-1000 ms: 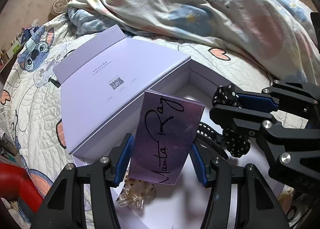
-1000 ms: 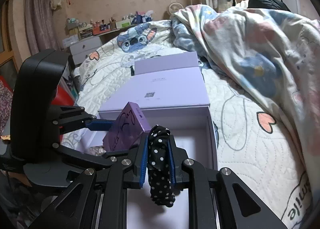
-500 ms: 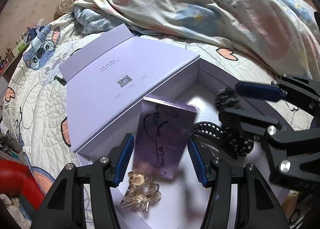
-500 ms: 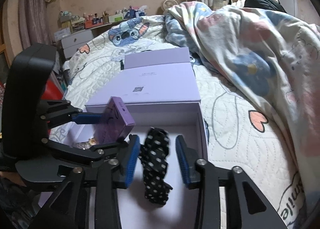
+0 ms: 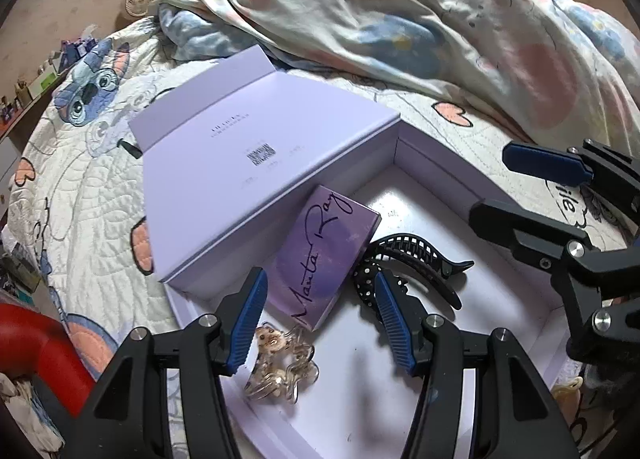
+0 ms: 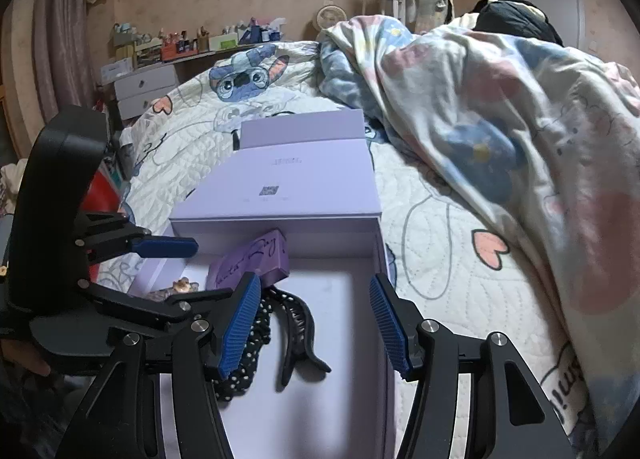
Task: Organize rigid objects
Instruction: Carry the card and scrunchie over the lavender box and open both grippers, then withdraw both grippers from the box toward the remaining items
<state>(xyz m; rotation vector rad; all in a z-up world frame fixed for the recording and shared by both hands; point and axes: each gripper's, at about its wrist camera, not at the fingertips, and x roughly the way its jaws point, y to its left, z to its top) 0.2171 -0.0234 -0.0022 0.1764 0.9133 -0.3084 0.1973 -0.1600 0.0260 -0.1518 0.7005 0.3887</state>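
Two grippers hang over an open lilac box [image 5: 436, 179] that sits on a quilted bed cover [image 6: 436, 259]. The left gripper [image 5: 320, 315] is released: its blue pads stand on both sides of the near end of a small purple box [image 5: 328, 255] without pressing it, and the small box lies flat on the white floor of the lilac box. Just in front of this gripper, a clear hair clip [image 5: 280, 363] lies on the same floor. The right gripper [image 6: 314, 327] has its jaws opening, and nothing is between them. Beside its left pad lie a dotted black hair tie [image 6: 248, 359] and a black claw clip [image 6: 296, 323], touching each other. Behind them the lid [image 5: 248, 163] of the lilac box lies folded back. Farther away, a flowered blanket [image 6: 500, 107] is heaped on the bed.
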